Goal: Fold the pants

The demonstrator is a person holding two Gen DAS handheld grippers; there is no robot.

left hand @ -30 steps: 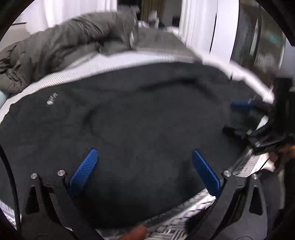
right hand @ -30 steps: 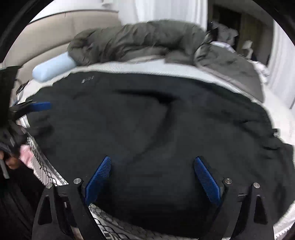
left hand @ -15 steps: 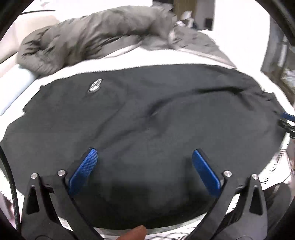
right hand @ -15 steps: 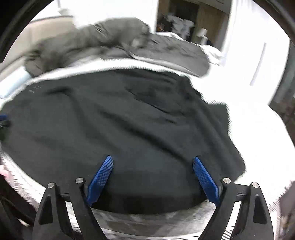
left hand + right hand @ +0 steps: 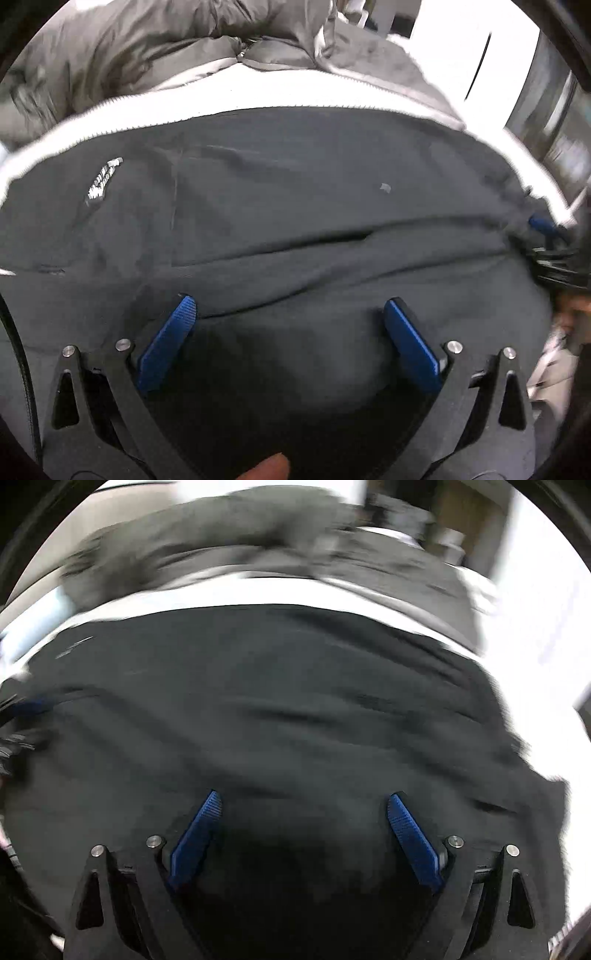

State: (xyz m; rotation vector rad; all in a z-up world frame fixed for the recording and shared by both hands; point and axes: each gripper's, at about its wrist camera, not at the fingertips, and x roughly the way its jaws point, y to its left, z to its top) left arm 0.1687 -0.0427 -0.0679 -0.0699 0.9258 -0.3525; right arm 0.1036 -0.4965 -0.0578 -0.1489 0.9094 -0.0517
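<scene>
Left wrist view: white bed [image 5: 258, 94] carries everything, with a grey duvet [image 5: 155, 48] bunched along its far edge, out of the working area. Black pants [image 5: 295, 206] are spread flat across the middle of the bed and reach the near edge; I judge they lie this way so a fold can start from the near side. Cloth is dark and matte, mostly smooth, with one long crease running side to side and a seam line near a small white logo [image 5: 103, 177] toward the far left. A tiny light fleck sits right of centre.

My left gripper [image 5: 290, 317] hangs low over the near part of the pants, blue fingers spread wide, nothing between them. A fingertip [image 5: 266, 469] shows at the bottom. My right gripper [image 5: 304, 812] is likewise spread and empty over the near edge, right wrist view blurred. Both sit apart along that edge, probably to take it at two spots. Whether the fingers touch the cloth, I cannot tell.
</scene>
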